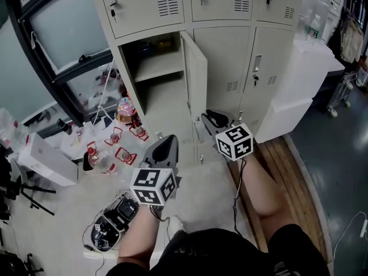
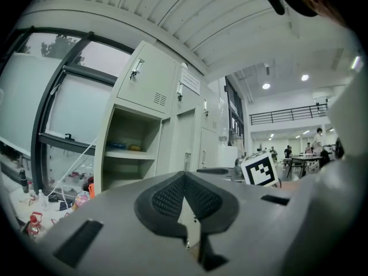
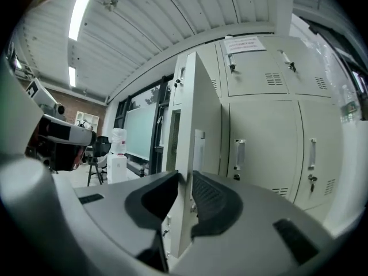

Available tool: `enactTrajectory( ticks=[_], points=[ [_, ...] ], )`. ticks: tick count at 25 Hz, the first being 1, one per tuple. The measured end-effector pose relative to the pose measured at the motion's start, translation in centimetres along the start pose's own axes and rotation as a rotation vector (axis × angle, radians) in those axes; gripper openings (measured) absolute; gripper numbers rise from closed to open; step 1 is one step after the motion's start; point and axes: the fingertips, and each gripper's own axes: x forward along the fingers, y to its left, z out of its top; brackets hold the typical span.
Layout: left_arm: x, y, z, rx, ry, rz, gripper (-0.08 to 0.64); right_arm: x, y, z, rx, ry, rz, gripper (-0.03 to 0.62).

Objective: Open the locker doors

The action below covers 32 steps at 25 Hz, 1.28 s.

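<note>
The open locker door (image 1: 197, 73) stands edge-on to the person, swung out from the lower-left compartment (image 1: 155, 68) of the locker cabinet (image 1: 230, 39), and its free edge runs up between the jaws of the right gripper (image 1: 214, 118). In the right gripper view that edge (image 3: 198, 114) fills the narrow gap, with both pads of the right gripper (image 3: 187, 183) pressed against it. The bare right forearm (image 1: 259, 188) reaches forward and down to the door. The left forearm (image 1: 141, 234) is held lower and nearer the body, so the left gripper (image 1: 167, 142) hangs short of the cabinet, to the left of the right one. Its jaws are pressed together at the tips on nothing (image 2: 184, 180). A paper notice (image 3: 246, 43) is stuck on an upper door above the right gripper; its writing is too small to read. Each gripper carries a black-and-white marker cube (image 1: 154, 186). Only the head view shows the bottles (image 1: 103, 160) on the floor left of the left gripper. Only the left gripper view shows a far hall with ceiling lights (image 2: 265, 86) beyond the right gripper's cube (image 2: 259, 168).
</note>
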Motion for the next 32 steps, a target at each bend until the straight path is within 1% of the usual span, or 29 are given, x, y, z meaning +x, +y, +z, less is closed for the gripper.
enactTrajectory(
  ticks=[2,6,8,11,21,27,32],
  points=[
    [-0.2,-0.6,0.0,0.004,0.000,0.005,-0.002,-0.5,-0.5,-0.1,-0.004,0.002,-0.025,0.061],
    [-0.9,-1.5,0.0,0.011,0.001,0.025,-0.002,-1.5,-1.1,-0.3,0.012,-0.001,-0.043,0.067],
    [-1.4,-2.0,0.1,0.015,-0.001,0.038,-0.002,-2.2,-1.3,0.0,0.024,-0.013,-0.066,0.011],
    [-2.3,-2.9,0.1,0.018,-0.005,0.059,-0.002,-3.7,-1.1,0.4,0.040,-0.029,-0.075,0.002],
    [-5.6,-6.2,-1.2,0.003,0.001,0.110,-0.002,-9.8,2.7,2.1,0.064,-0.030,-0.025,0.000],
    [-7.1,-6.3,-1.6,-0.007,0.007,0.112,-0.002,-12.0,5.7,3.0,0.094,-0.034,-0.003,0.000],
    [-9.0,-5.6,-1.5,0.006,0.012,0.094,-0.002,-13.2,8.3,3.0,0.100,-0.027,-0.026,0.000]
  ],
)
